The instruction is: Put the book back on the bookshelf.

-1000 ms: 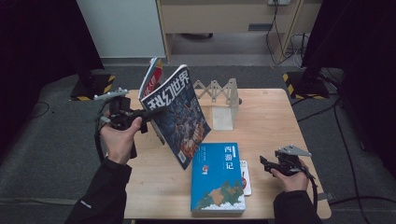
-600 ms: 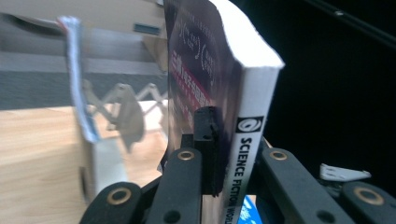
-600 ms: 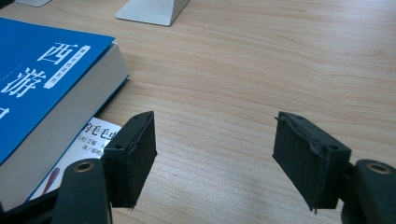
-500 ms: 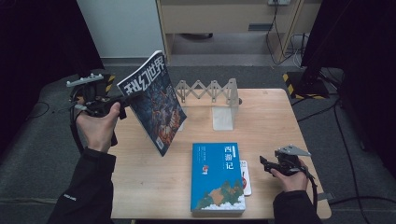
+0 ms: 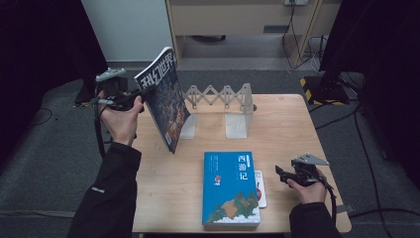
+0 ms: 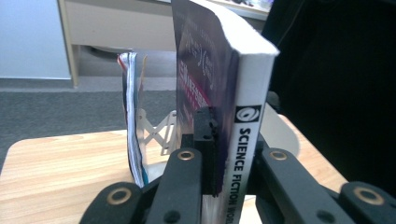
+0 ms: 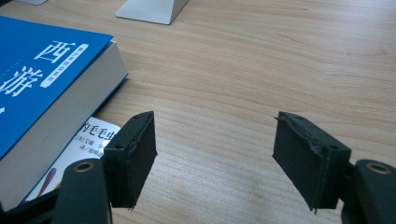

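Left claw clamped on magazine near its spine, held up in the air over the bench's left edge, cover tilted, top corner highest, bottom corner hanging just above the bench; left gripper view shows the white spine between the jaws, one black pad pressed flat on the dark cover, loose pages fanning out on the far side; left hand wraps the gripper from below, dark sleeve running up from the bottom edge; right claw apart, nothing between the jaws, hovering low over bare wood at the bench's right front, right hand behind it; right gripper view has both pads wide apart with wood grain between them, blue book off to the side; blue book lies flat at centre front, a thin white booklet sticking out from under its right edge, just beside the right claw; folding rack stands at the back of the bench, its clear dividers upright, magazine near its left end but whether they touch cannot be told
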Tool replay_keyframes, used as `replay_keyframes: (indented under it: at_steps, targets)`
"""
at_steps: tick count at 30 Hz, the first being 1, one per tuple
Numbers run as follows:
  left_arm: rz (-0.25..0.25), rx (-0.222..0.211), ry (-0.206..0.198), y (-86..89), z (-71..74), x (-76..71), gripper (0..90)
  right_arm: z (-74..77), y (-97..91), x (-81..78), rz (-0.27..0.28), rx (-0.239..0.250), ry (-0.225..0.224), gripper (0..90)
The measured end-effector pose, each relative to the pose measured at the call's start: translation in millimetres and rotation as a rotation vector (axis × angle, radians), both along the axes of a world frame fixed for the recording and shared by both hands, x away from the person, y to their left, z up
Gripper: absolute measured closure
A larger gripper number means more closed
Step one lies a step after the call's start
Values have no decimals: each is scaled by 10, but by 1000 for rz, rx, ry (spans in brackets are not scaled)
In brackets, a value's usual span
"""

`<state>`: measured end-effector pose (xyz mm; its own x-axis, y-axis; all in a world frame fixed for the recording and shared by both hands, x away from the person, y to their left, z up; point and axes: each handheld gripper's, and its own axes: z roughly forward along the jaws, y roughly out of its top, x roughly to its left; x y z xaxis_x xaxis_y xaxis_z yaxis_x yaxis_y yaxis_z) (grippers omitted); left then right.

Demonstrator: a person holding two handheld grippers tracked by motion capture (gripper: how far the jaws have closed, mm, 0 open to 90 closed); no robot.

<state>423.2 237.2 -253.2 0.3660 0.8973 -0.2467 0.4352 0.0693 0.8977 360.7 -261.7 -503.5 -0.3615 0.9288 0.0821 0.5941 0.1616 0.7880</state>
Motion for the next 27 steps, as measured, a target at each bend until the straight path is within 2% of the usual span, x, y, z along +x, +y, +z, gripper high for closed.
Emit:
replay_keyframes:
  at_steps: [8, 9, 10, 11, 14, 18, 24, 27]
  targets:
    - [32, 8, 35, -85, -109, 219, 817, -22, -14, 19, -5, -3, 6, 299]
    - [44, 26, 42, -117, -130, 266, 817, -23, -17, 20, -3, -3, 7, 299]
    - [44, 26, 42, -117, -130, 266, 817, -23, -17, 20, -3, -3, 7, 299]
    - [55, 49, 46, -153, -152, 312, 817, -24, -20, 23, -3, -5, 7, 299]
    - [70, 60, 55, -183, -183, 366, 817, -25, -20, 25, -1, -6, 10, 298]
    - [87, 50, 76, -225, -269, 488, 817, -25, -22, 27, -7, -4, 6, 296]
    - [103, 59, 84, -281, -325, 569, 817, -29, -17, 32, 0, -5, 10, 295]
    - [117, 87, 83, -335, -358, 612, 817, -30, -15, 32, -1, -5, 11, 295]
